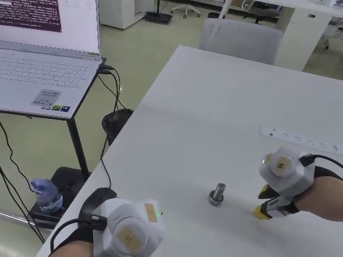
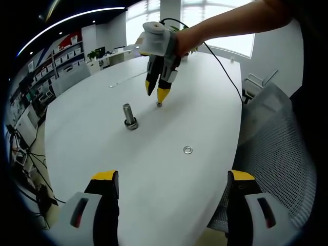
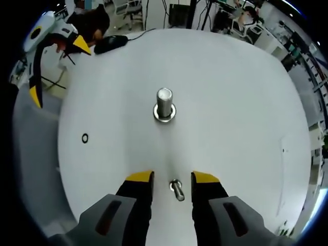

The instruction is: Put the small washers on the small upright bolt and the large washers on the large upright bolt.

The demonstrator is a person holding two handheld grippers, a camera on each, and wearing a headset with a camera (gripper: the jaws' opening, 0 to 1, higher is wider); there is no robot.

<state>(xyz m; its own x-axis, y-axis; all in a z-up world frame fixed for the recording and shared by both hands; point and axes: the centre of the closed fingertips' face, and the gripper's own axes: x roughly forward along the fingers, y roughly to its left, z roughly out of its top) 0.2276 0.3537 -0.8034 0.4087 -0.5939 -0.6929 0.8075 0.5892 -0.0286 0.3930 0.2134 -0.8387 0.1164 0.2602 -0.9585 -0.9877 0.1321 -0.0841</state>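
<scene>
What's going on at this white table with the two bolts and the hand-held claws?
A person is putting washers onto two bolts, with a claw in each hand. The right claw hangs open at the small bolt, one jaw on either side of it. The large bolt stands upright with a washer around its base. One loose washer lies flat on the table. The left claw is open near the table's edge, holding nothing.

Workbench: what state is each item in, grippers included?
Left gripper: open, empty.
Right gripper: open, empty.
Large bolt: upright, washer around its base.
Small bolt: standing between right gripper's jaws, ungripped.
Loose washer: flat on the table.
Laptop: open, screen lit.
</scene>
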